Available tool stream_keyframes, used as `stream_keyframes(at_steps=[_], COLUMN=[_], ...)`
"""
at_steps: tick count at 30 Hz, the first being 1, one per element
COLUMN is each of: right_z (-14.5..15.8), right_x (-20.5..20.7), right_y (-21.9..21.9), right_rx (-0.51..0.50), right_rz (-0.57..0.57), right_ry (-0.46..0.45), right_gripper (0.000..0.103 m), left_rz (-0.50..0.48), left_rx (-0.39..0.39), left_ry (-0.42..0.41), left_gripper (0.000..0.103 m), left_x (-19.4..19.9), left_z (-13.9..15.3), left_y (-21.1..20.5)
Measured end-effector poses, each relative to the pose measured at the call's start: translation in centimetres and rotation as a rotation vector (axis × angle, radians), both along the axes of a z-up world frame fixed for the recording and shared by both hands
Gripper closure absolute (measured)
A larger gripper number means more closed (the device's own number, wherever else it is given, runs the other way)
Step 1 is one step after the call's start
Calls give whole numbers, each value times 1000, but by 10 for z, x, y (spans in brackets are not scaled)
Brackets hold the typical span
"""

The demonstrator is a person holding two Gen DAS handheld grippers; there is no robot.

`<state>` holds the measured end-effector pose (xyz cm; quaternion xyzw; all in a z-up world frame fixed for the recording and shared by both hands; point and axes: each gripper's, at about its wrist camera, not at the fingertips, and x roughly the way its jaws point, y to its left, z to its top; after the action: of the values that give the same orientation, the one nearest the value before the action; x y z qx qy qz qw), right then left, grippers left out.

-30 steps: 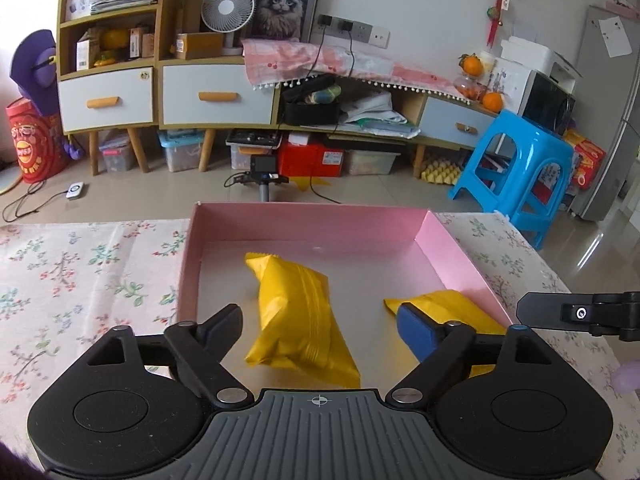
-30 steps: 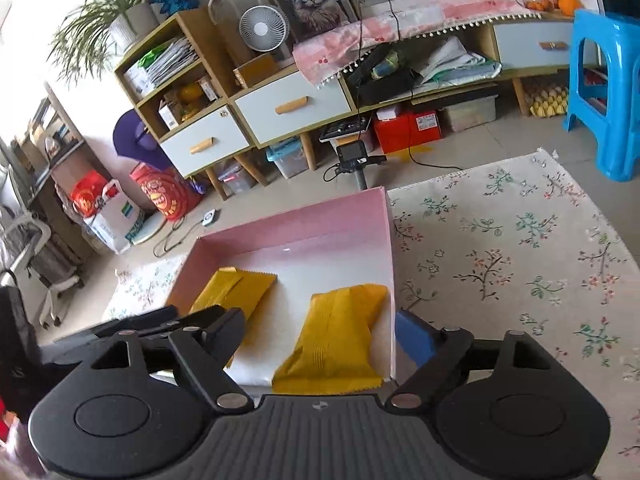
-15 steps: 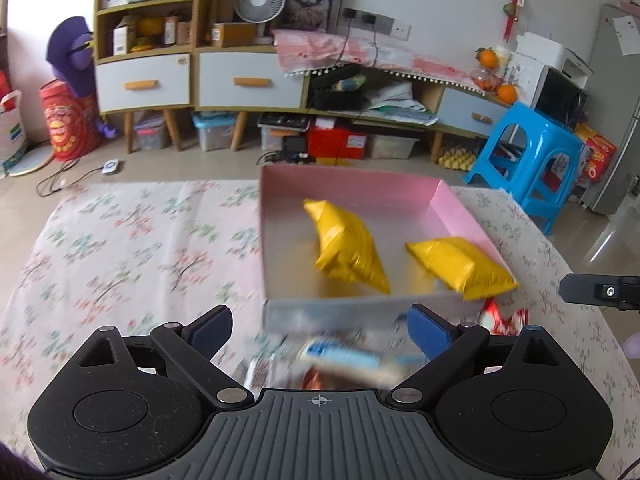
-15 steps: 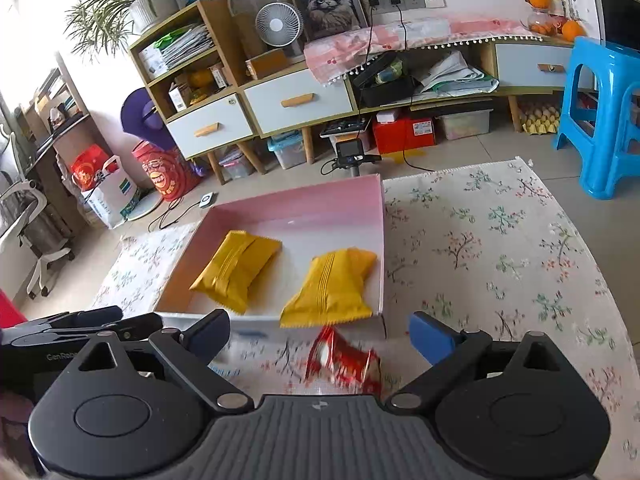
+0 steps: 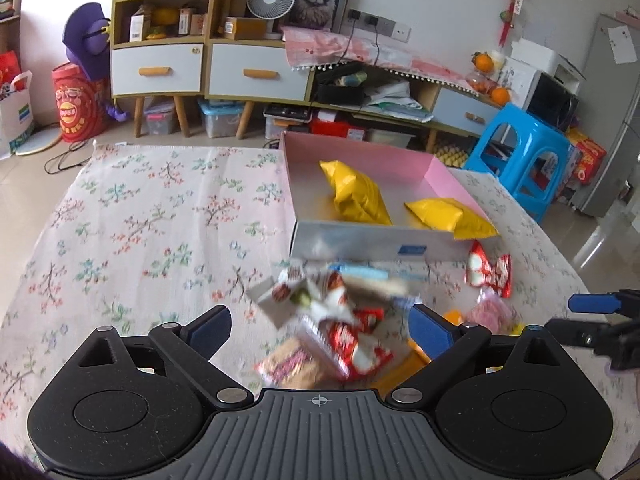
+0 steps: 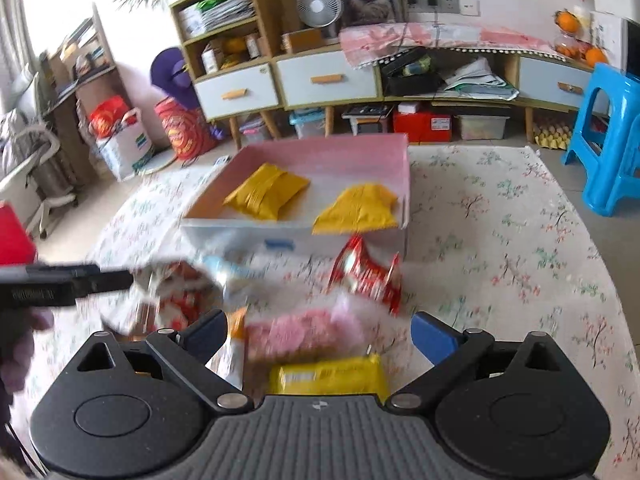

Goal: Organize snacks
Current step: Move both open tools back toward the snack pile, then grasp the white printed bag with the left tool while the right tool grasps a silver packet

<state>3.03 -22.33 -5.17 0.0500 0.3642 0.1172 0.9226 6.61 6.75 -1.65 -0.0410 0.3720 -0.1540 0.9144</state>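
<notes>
A pink-walled box (image 5: 440,178) (image 6: 332,152) stands on the flowered tablecloth and holds two yellow snack bags (image 5: 354,196) (image 5: 450,216), also in the right wrist view (image 6: 266,194) (image 6: 358,208). A blurred pile of loose snacks (image 5: 332,320) lies in front of the box. A red packet (image 5: 490,274) (image 6: 366,276) lies near the box's front right corner. A pink packet (image 6: 304,332) and a yellow packet (image 6: 328,374) lie between the right fingers. My left gripper (image 5: 320,326) is open above the pile. My right gripper (image 6: 320,334) is open and empty.
The flowered tablecloth (image 5: 152,220) (image 6: 520,240) stretches to the left of the box and to its right. A blue stool (image 5: 524,152) stands beyond the table's right side. Cabinets (image 5: 208,68) line the back wall. The right gripper shows at the left view's right edge (image 5: 596,316).
Both grippers have pulled back from the box toward the table's near side. The loose snack pile in front of the box has come into view. Both stay open.
</notes>
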Motion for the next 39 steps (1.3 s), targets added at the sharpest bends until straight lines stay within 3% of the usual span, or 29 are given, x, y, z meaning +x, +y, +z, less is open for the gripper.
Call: stream_keyframes(at_steps=[18, 21, 26, 31, 34, 39], right_z=[-34, -40, -52, -61, -62, -59], right_x=[-68, -76, -90, -101, -105, -105], right_y=[49, 59, 74, 83, 85, 87], right_rx=[-96, -94, -134, -174, -196, -194], right_rz=[172, 204, 259, 293, 306, 308], right_ry=[-25, -5, 12, 5, -13, -34], right_gripper=[13, 13, 14, 15, 18, 35], left_rz=[-72, -75, -71, -40, -27, -14], left_rx=[-95, -121, -159, -194, -218, -242], left_ry=[25, 34, 80, 107, 115, 120], left_gripper=[10, 17, 39, 48, 47, 48], left_x=[-55, -57, -55, -51, -49, -48], left_z=[-35, -41, -51, -56, -57, -57], left_y=[34, 35, 34, 36, 39, 41])
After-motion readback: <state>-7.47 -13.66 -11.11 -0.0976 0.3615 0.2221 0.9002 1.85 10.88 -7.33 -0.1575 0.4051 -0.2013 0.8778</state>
